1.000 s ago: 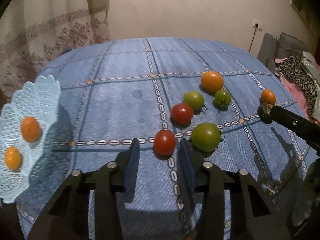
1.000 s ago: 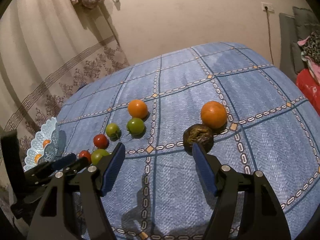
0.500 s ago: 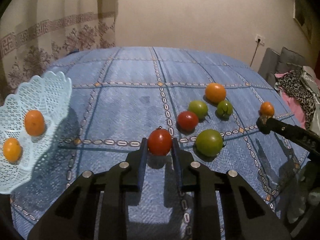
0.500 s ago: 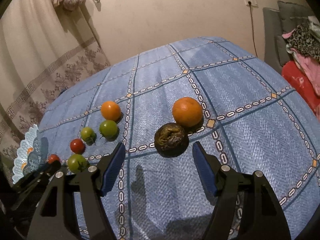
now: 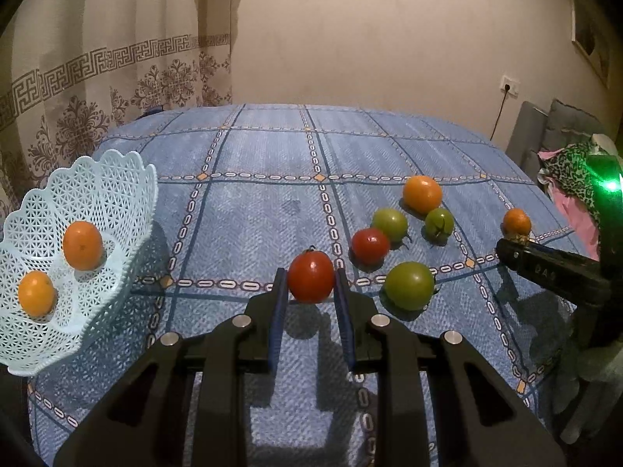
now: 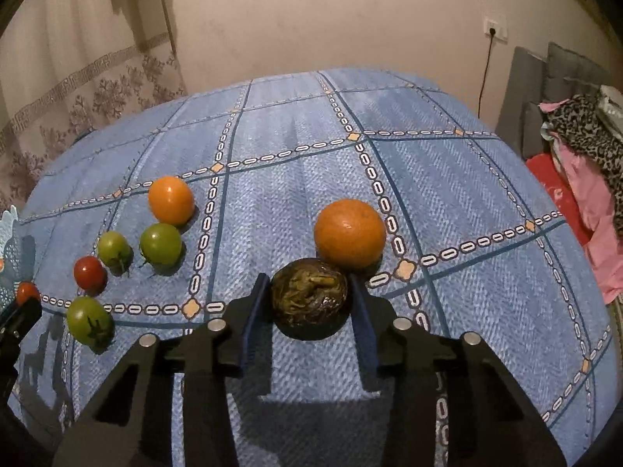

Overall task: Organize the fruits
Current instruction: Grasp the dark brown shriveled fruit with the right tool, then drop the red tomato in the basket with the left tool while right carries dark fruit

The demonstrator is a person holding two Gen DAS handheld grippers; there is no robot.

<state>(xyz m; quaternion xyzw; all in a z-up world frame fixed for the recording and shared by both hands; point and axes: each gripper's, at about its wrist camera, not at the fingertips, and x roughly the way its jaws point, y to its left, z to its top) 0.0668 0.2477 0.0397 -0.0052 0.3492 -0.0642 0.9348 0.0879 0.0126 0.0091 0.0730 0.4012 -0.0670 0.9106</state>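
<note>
The left hand-held gripper (image 5: 310,290) has just clamped the round red tomato (image 5: 310,277) — basket-bound; the right hand-held gripper (image 6: 309,303), half-open, now straddles the dark wrinkled fruit (image 6: 309,297), lower centre.

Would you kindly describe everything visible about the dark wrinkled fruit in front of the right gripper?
The dark wrinkled fruit is roundish, brown-black with yellowish-green shrivelled folds on top, and looks spoiled. It sits on the blue tablecloth between the blue pads of the right gripper; whether they already press it is unclear. A large orange lies just behind it, seemingly touching.
</note>
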